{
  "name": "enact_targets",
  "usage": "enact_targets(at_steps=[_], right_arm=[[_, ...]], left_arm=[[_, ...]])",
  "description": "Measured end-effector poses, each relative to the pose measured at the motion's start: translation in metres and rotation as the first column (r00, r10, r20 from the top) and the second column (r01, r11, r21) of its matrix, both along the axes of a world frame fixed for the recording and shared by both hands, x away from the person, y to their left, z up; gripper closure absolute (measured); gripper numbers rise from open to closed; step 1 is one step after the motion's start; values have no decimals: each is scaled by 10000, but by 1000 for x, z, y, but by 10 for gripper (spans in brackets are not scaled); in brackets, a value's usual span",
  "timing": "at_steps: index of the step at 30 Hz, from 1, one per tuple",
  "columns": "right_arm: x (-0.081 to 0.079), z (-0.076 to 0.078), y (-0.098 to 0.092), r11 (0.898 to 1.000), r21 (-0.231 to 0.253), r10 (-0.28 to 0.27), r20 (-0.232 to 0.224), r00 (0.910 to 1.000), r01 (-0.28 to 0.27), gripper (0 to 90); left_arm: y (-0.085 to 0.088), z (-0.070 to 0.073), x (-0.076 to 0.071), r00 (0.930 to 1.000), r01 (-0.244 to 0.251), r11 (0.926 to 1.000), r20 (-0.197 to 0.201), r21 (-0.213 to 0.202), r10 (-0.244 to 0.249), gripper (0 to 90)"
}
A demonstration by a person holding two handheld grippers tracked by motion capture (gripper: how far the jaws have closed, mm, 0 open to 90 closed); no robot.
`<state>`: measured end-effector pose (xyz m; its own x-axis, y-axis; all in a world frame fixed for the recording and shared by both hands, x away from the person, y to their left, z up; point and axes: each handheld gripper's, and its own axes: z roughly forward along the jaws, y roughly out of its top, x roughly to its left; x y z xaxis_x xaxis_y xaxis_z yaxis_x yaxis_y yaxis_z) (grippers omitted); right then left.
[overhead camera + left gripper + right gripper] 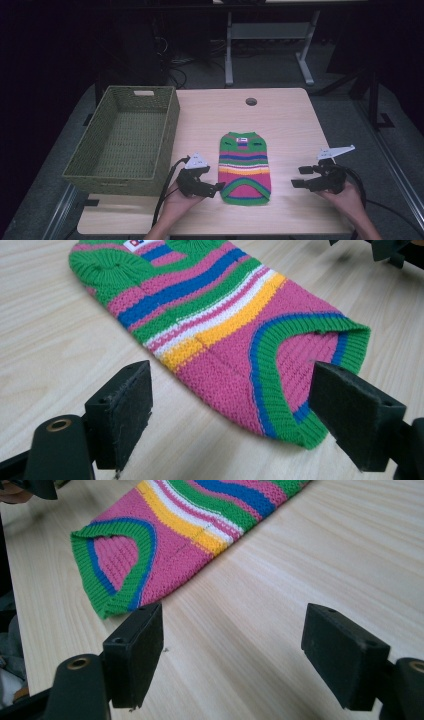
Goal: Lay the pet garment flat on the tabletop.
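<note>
Striped knitted sweater [245, 167]: flat on the wooden table [290, 115], lower centre of the high view. Green woven basket [125, 140]: left of frame, apart from it. Left gripper [219, 187]: jaws wide, at its lower left hem. Right gripper [297, 177]: jaws wide, lower right, apart from it.

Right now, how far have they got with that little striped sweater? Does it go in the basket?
Hardly begun. The striped sweater lies flat on the table, unfolded, and the woven basket has nothing in it. In hand: the left gripper, open, is at the sweater's near hem, and the right gripper, also open, is a short way off to its side. Gripping it, and perhaps moving it to the basket, is all left.
</note>
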<state>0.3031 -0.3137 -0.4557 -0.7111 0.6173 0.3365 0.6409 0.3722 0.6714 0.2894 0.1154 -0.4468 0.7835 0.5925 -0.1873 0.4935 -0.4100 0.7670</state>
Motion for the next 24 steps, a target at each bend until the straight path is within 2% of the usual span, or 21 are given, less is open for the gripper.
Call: enact_targets(at_steps=[4, 7, 16, 18, 24], right_arm=[[-7, -7, -5, 9999, -23, -126, -93, 9999, 126, 243], [-13, -9, -11, 9997, 157, -206, -221, 9995, 210, 240], [-34, -6, -23, 9973, 292, -681, 96, 9976, 678, 240], [-38, -6, -26, 9963, 390, -766, 137, 9970, 760, 240], [-51, -8, -31, 9945, 343, -1003, 254, 9946, 994, 240]], left_arm=[[3, -1, -4, 10000, 19, 9999, 17, 125, -19, 175], [6, -2, -8, 10000, -14, 9999, -3, 151, 14, 169], [15, -2, -19, 10000, 22, 9995, 2, 329, -22, 169], [17, -2, -22, 10000, -68, 9997, 9, 226, 68, 168], [23, -3, -31, 10000, -53, 9995, 34, 310, 52, 168]])
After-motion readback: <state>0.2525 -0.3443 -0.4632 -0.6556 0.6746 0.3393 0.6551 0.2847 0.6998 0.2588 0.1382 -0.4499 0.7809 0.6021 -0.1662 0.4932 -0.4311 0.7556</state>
